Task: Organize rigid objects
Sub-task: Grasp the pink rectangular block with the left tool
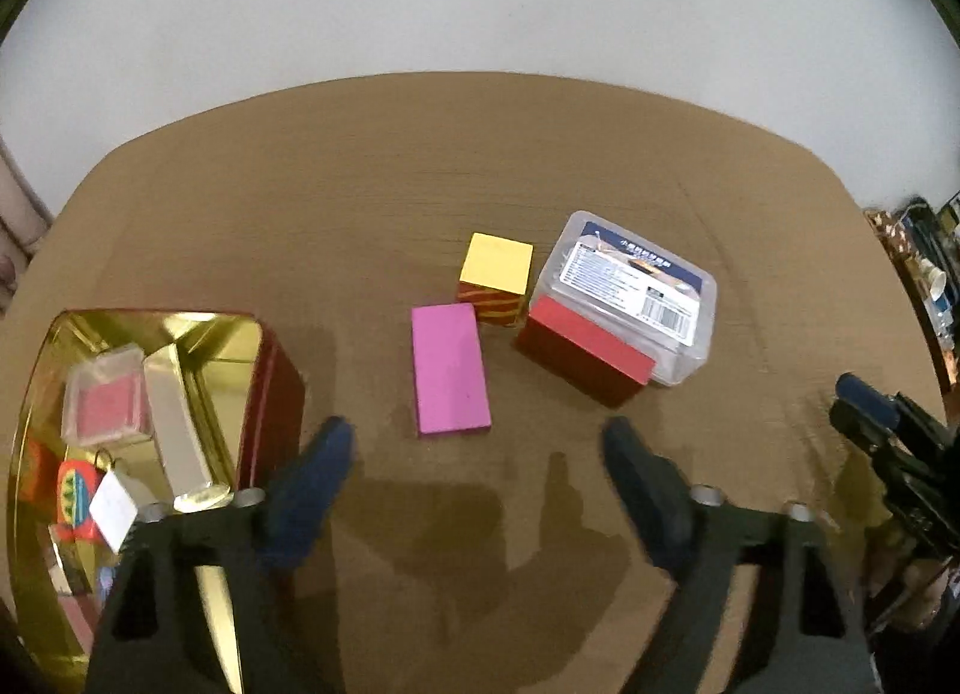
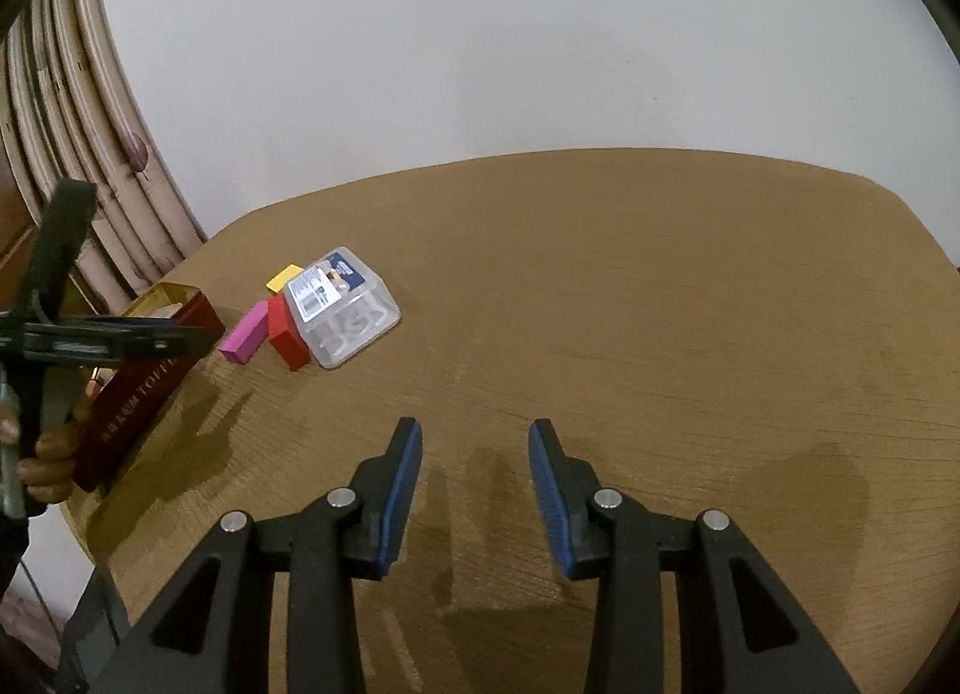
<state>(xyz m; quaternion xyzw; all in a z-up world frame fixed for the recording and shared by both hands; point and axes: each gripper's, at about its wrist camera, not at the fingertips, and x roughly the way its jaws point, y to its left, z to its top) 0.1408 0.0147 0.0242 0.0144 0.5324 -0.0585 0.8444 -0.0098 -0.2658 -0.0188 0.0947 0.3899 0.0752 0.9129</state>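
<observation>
The left gripper (image 1: 474, 442) has its jaws wide and empty, poised just short of the pink block (image 1: 450, 373) lying flat on the desk (image 1: 360, 202). The right gripper (image 2: 474, 490) hangs over bare desk, jaws narrow with nothing between them. Beyond the pink block sit the yellow block (image 1: 495, 274), red block (image 1: 585, 349) and clear box (image 1: 636, 289), crowded together; the tin (image 1: 273, 370) lies left. Risk: a jaw may nudge the yellow block, or slip on the low, flat pink one.

Left tool (image 1: 480, 448) jaws apart, empty, right tool (image 2: 475, 442) seemingly narrower, empty
</observation>
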